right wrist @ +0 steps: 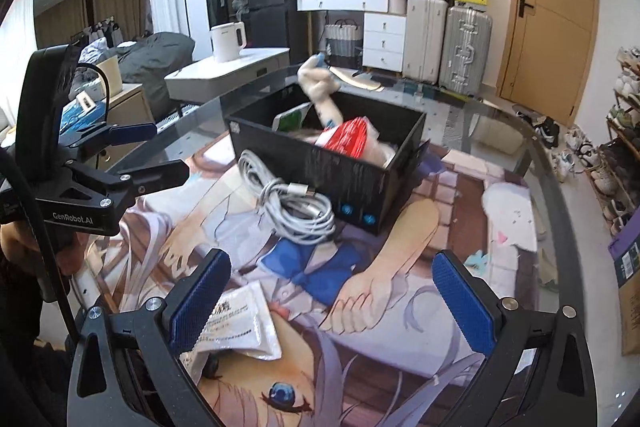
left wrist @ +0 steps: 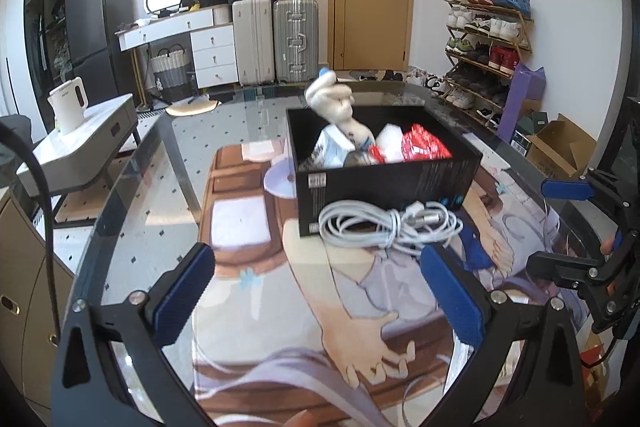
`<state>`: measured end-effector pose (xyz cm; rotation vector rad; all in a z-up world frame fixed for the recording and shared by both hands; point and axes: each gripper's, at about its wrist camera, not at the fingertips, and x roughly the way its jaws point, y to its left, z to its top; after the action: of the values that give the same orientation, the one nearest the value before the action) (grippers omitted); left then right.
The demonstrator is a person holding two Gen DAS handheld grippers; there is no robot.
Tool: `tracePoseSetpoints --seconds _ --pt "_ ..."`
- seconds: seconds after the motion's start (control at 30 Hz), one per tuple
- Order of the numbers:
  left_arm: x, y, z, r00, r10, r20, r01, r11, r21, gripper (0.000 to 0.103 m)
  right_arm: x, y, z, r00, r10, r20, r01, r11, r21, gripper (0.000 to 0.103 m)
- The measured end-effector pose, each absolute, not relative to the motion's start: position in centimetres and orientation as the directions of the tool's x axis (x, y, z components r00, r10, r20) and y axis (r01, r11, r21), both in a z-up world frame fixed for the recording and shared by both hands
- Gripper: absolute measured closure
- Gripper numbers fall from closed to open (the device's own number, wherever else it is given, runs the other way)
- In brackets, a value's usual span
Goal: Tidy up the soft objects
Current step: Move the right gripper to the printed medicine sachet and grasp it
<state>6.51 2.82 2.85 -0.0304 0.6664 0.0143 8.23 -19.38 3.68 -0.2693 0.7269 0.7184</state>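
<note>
A black open box [left wrist: 384,183] [right wrist: 340,171] stands on an illustrated mat on a glass table. It holds a white plush toy [left wrist: 340,107] [right wrist: 320,87] sticking up, a red packet [left wrist: 424,143] [right wrist: 348,139] and white bags. A coiled white cable [left wrist: 388,227] [right wrist: 292,203] lies against the box's near side. My left gripper [left wrist: 316,291] is open and empty, just short of the cable. My right gripper [right wrist: 328,295] is open and empty, nearer me over the mat. A white pouch [right wrist: 240,323] lies by its left finger.
The right gripper shows at the right edge of the left wrist view [left wrist: 576,227]; the left gripper shows at the left of the right wrist view [right wrist: 120,163]. A side table with a kettle [left wrist: 68,107], suitcases [left wrist: 276,43] and a shoe rack [left wrist: 484,47] stand beyond the table.
</note>
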Motion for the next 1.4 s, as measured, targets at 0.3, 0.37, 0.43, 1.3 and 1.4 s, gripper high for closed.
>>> tracePoseSetpoints --seconds 0.3,0.37,0.43,1.3,1.4 --pt "4.6 3.1 1.1 0.763 0.007 -0.646 -0.033 0.999 -0.028 0.0 6.7 -19.0 2.0 0.473 0.495 -0.729 -0.714 0.7 0.012 0.001" --pt "4.4 3.3 1.0 0.761 0.007 -0.648 -0.033 0.999 -0.028 0.0 6.4 -18.9 1.6 0.462 0.49 -0.739 -0.722 0.692 0.008 0.001" --pt "4.2 3.3 0.8 0.76 0.01 -0.65 -0.033 0.999 -0.024 0.0 6.0 -18.6 1.4 0.442 0.502 -0.743 -0.737 0.676 0.018 0.001" --pt "4.0 3.7 0.1 0.746 0.002 -0.666 -0.022 1.0 -0.021 0.0 4.4 -13.4 -2.1 0.292 0.508 -0.81 -0.841 0.54 0.035 0.001" --pt "4.2 3.7 0.0 0.744 0.001 -0.668 -0.021 1.0 -0.022 0.0 5.0 -13.7 -2.0 0.307 0.509 -0.804 -0.828 0.56 0.038 0.001"
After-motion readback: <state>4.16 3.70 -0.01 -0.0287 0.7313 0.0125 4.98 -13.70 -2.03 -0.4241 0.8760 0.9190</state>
